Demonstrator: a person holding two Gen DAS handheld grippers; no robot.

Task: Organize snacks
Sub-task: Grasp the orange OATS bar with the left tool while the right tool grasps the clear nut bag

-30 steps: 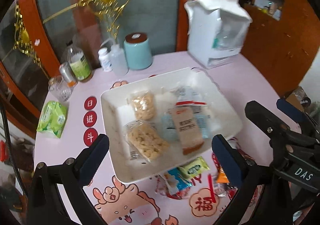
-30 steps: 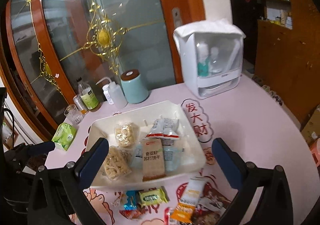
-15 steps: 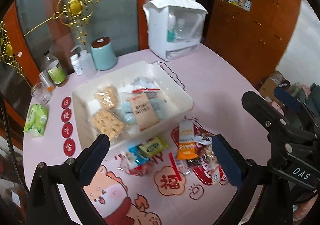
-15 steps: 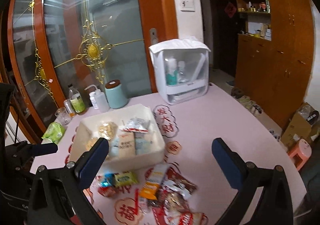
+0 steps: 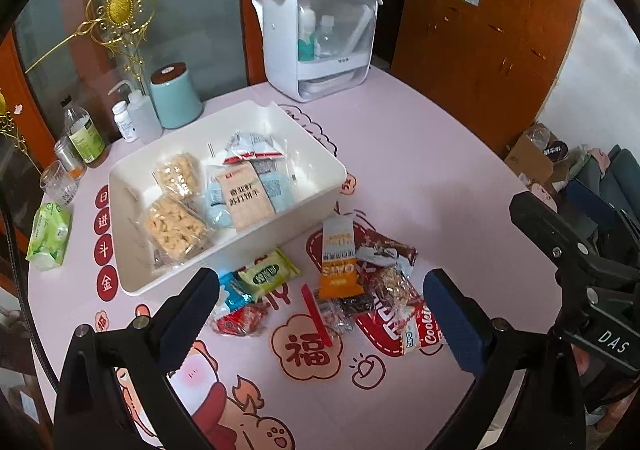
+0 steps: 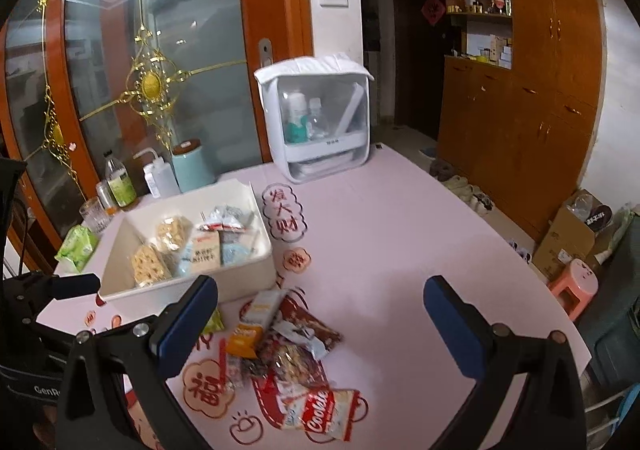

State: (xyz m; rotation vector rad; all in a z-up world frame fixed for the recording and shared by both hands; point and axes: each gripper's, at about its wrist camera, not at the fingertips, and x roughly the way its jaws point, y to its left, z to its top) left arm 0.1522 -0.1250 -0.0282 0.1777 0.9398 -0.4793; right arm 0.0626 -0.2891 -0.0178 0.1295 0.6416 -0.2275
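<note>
A white tray (image 5: 320, 191) on the pink table holds several snack packs, among them a beige cracker pack (image 5: 245, 198) and clear bags of puffed snacks (image 5: 176, 226). In front of it lies a loose pile: an orange oats bar (image 5: 339, 260), a green pack (image 5: 268, 274), a red pack (image 5: 240, 322) and a Cookies pack (image 5: 424, 330). My left gripper (image 5: 320, 314) is open and empty above the pile. My right gripper (image 6: 320, 322) is open and empty, held higher over the same pile (image 6: 288, 346). The tray also shows in the right wrist view (image 6: 240, 282).
A white cabinet with bottles (image 5: 320, 37) stands at the table's back. A teal canister (image 5: 175, 95), bottles (image 5: 82, 133), a glass (image 5: 58, 183) and a green tissue pack (image 5: 49, 236) line the left. Wooden cupboards (image 6: 532, 89), boxes and a pink stool (image 6: 572, 286) stand right.
Both grippers have pulled back and up from the tray, so the loose pile in front of it has come into full view. Both stayed open and empty.
</note>
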